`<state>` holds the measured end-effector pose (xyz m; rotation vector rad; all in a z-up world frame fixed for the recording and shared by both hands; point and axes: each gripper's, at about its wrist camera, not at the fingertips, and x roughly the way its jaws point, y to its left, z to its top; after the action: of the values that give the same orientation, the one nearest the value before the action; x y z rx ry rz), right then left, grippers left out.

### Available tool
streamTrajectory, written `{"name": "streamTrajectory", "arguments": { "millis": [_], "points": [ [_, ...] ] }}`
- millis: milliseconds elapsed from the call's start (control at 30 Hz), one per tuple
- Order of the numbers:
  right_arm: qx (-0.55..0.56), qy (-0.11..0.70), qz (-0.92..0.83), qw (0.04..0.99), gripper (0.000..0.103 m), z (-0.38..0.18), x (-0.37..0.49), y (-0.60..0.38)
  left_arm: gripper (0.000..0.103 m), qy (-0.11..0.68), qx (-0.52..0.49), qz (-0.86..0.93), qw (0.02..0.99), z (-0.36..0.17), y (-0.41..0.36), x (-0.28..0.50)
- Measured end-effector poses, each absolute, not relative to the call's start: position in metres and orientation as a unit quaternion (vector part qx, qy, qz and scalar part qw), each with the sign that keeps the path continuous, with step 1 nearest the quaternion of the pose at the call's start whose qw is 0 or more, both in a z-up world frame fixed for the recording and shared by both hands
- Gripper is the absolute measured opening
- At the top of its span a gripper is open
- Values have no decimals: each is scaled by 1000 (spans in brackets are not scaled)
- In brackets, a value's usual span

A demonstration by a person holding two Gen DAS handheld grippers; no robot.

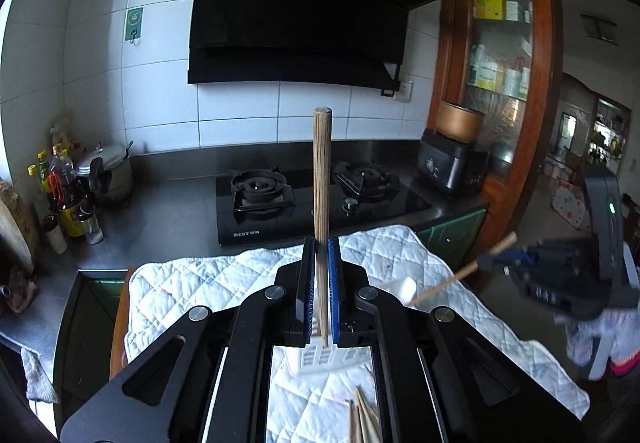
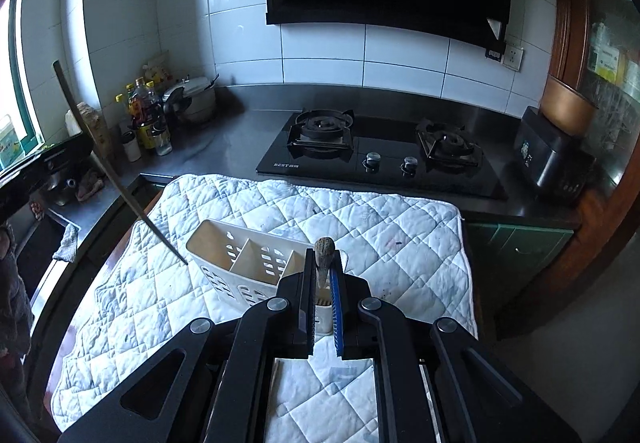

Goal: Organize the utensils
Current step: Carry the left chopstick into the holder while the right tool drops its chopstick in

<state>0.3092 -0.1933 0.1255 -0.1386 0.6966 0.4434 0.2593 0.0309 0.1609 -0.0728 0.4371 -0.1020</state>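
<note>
My left gripper [image 1: 321,243] is shut on a wooden chopstick [image 1: 322,171] that stands upright between its blue pads; the same chopstick [image 2: 104,159] slants at the left of the right wrist view, its tip near the holder. My right gripper [image 2: 323,255] is shut on another wooden chopstick [image 2: 324,248], seen end-on above the right compartment of a white slotted utensil holder [image 2: 236,243]. The right gripper [image 1: 490,260] with its chopstick [image 1: 460,275] shows at the right of the left wrist view. Several loose chopsticks [image 1: 362,419] lie on the quilted cloth [image 1: 224,283] below the left gripper.
The white quilted cloth [image 2: 380,231] covers a table in front of a steel counter with a black gas hob [image 2: 380,151]. Oil bottles [image 2: 146,115] and a pot stand at the counter's left, a black appliance [image 2: 548,159] at its right. A range hood hangs above.
</note>
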Motion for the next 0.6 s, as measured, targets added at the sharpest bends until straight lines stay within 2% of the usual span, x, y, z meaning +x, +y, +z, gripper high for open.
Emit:
{"name": "streamTrajectory", "arguments": {
  "millis": [267,600],
  "points": [
    [-75,359,219,904,7,99,320,-187,5,253,-52,-27,966,126,35,305],
    [-68,363,213,904,8,86,321,-194,6,300,-91,-38,949,79,50,322]
  ]
}}
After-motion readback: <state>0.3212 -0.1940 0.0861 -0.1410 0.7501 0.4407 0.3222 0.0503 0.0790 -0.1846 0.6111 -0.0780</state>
